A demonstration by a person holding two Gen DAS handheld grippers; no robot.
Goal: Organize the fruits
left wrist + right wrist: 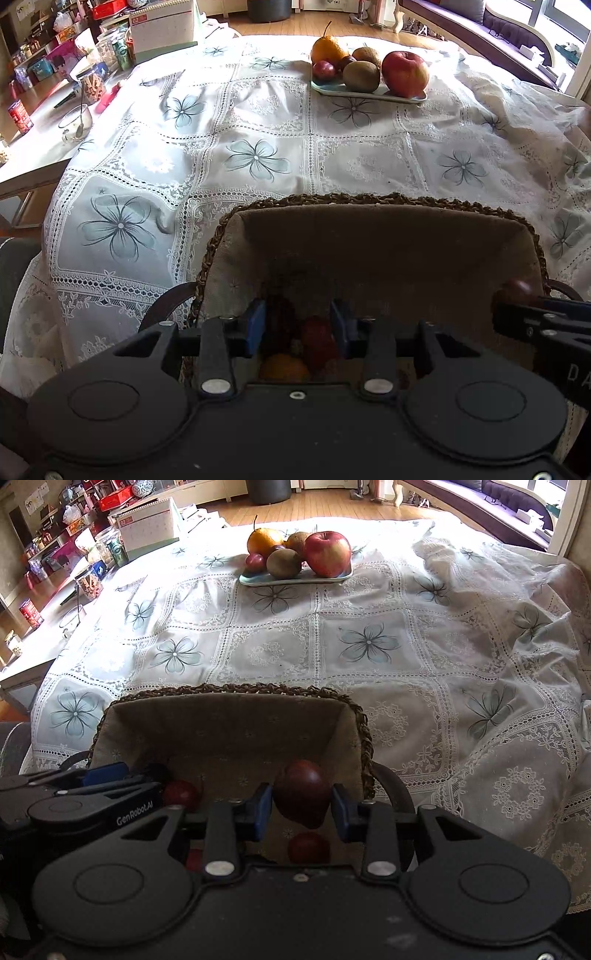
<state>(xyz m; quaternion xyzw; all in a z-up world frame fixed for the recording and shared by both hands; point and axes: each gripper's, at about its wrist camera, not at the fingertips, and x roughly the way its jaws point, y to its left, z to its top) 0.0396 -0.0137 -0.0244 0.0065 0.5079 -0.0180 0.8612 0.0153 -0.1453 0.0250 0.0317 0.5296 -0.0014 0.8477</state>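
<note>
A woven basket [369, 199] [240, 688] with a cloth lining stands at the near edge of the table. My right gripper [301, 806] is shut on a dark red plum [303, 792] held over the basket's right side; the left wrist view shows the plum [517, 288] at that gripper's tip. My left gripper [298, 325] hangs open over the basket's left part, above a red fruit [317, 339] and an orange one [284, 365] lying inside. At the far side a pale blue plate [328, 88] [295, 579] holds a red apple [405, 74] [327, 554], a kiwi [361, 75], a pear [328, 48] and a small plum [324, 70].
A white lace tablecloth [258, 158] with blue flowers covers the table between basket and plate. On the left stands a cluttered side table with a glass bowl and spoon [75, 120], a red can [20, 116] and jars. Another red fruit [309, 847] lies in the basket.
</note>
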